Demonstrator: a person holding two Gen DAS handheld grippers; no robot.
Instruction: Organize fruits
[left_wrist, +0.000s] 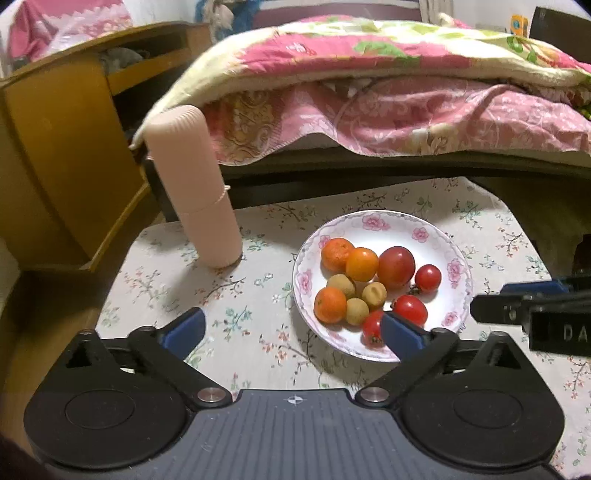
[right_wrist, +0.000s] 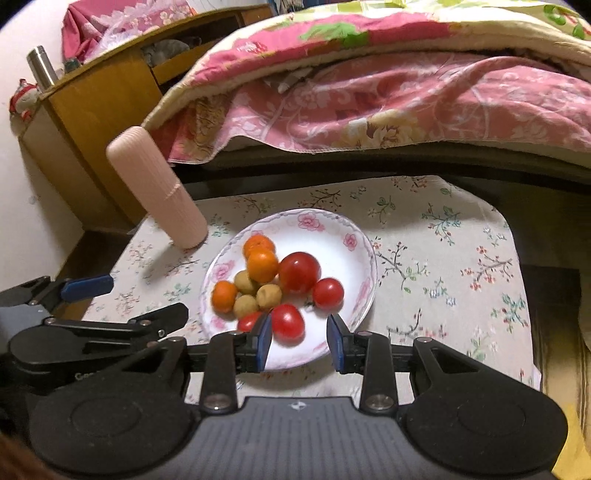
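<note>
A white plate with pink flowers (left_wrist: 424, 251) (right_wrist: 325, 232) sits on the floral tablecloth. It holds three oranges (left_wrist: 362, 264), a big red fruit (left_wrist: 396, 266) (right_wrist: 299, 272), three small tomatoes (left_wrist: 427, 278) and three yellowish-brown small fruits (left_wrist: 373, 294). My left gripper (left_wrist: 295, 328) stands wide open and empty at the plate's near left edge, its right finger over the rim. My right gripper (right_wrist: 300, 339) hovers at the plate's front edge with a narrow gap between its blue pads. Nothing is pressed between them; a tomato (right_wrist: 288, 325) lies just beyond the left pad.
A tall pink ribbed cylinder (left_wrist: 199, 199) (right_wrist: 162, 192) stands on the cloth left of the plate. Behind the table is a bed with pink quilts (left_wrist: 388, 110). A wooden cabinet (left_wrist: 55, 158) is at the left. Bare cloth (right_wrist: 443, 258) lies right of the plate.
</note>
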